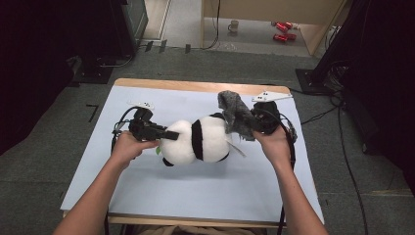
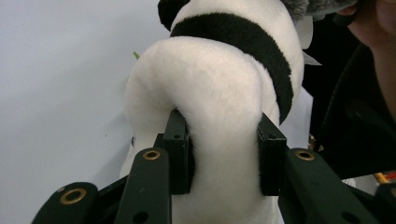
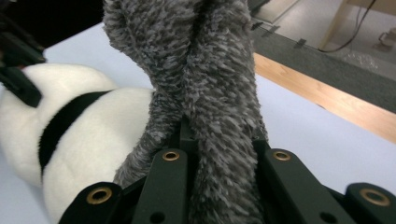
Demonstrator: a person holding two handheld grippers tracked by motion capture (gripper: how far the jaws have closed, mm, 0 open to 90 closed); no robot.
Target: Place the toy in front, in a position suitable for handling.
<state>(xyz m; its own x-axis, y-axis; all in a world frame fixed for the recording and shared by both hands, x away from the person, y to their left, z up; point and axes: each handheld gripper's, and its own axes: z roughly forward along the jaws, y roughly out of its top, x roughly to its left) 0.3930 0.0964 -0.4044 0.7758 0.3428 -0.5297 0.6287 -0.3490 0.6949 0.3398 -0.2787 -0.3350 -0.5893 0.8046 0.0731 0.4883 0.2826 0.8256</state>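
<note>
A plush panda [image 1: 198, 141] lies on its side near the middle of the pale blue surface [image 1: 147, 191], its white body crossed by a black band. The left gripper [image 1: 169, 135] comes at it from the left, and in the left gripper view the jaws stand partly apart with a white, rounded part of the panda [image 2: 219, 107] squeezed between them, the plush bulging out above the pads. At the panda's right end a grey fuzzy cloth [image 1: 237, 116] rises from the toy. The right gripper [image 1: 254, 122] has it pinched: in the right gripper view the jaws are closed tight on a bunched fold of the cloth [image 3: 205, 93], which stands up in front of the camera and hides much of the surface behind it. A white tag [image 1: 238, 148] sticks out from the panda just beside the right hand [image 1: 274, 144].

Beyond the far wooden edge of the surface the grey floor carries a mug [image 1: 234, 25] and some red cans [image 1: 283, 29], well apart from the work. Black cables [image 1: 342, 142] trail across the floor on the right.
</note>
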